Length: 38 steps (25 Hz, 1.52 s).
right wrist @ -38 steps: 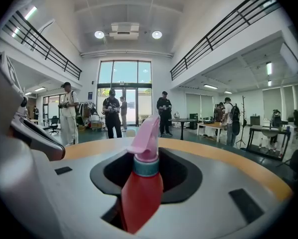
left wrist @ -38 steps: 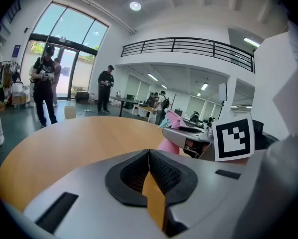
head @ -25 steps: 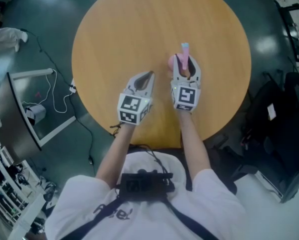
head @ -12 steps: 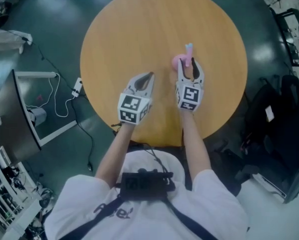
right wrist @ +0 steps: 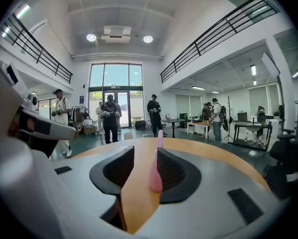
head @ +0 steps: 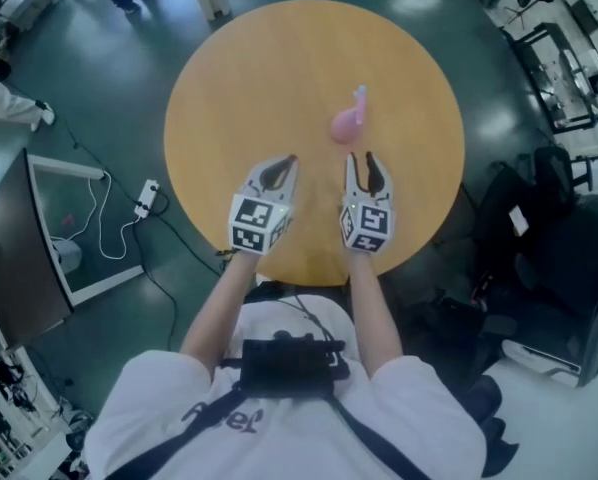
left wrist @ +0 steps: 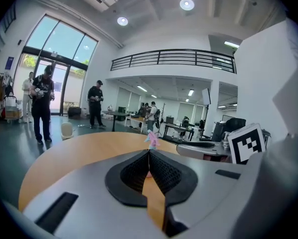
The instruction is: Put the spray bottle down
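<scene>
The pink spray bottle stands by itself on the round wooden table, right of centre. My right gripper sits a short way nearer the person than the bottle and does not touch it. Its jaws are closing with nothing between them. In the right gripper view the spray bottle shows through the gap of the right gripper, farther off. My left gripper is shut and empty, beside the right one. From the left gripper the bottle appears just past the tips.
Both hands hover over the table's near edge. Black chairs and equipment crowd the floor at right. A white frame and a power strip with cable lie at left. People stand in the hall beyond the table.
The right gripper, which was around the bottle, has drawn back toward the person, leaving the bottle standing on the table. The left gripper has also pulled back a little.
</scene>
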### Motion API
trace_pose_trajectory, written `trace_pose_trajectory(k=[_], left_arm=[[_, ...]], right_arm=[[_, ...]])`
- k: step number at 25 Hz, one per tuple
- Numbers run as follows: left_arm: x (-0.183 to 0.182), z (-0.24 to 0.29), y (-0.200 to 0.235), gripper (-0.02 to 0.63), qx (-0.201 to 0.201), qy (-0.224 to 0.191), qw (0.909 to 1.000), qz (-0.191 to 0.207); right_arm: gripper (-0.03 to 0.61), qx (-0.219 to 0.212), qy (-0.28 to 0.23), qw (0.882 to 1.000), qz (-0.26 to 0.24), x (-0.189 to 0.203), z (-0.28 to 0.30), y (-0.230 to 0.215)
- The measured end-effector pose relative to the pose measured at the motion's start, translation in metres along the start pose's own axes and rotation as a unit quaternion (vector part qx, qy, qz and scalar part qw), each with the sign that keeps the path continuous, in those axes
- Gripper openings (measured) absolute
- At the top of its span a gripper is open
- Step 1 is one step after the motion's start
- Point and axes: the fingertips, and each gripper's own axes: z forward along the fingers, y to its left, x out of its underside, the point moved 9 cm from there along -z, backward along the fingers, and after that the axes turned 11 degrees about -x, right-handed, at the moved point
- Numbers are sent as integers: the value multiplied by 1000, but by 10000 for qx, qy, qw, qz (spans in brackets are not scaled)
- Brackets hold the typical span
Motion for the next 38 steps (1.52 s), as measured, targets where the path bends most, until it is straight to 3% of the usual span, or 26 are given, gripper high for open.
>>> trace_pose_trajectory(k=[7, 15, 27, 38], left_arm=[[-7, -36, 1, 12, 186, -311, 9993, 35], [-28, -71, -10, 12, 468, -725, 9962, 149], [-49, -104, -12, 12, 494, -1304, 9902, 34], [-54, -108, -15, 12, 506, -1383, 9891, 30]], right_arm=[[101, -241, -166, 9995, -122, -22, -42, 60], [26, -480, -712, 9956, -375, -57, -77, 108], [21, -178, -1005, 9933, -540, -82, -100, 124], [21, -139, -1043, 9929, -547, -89, -103, 126]])
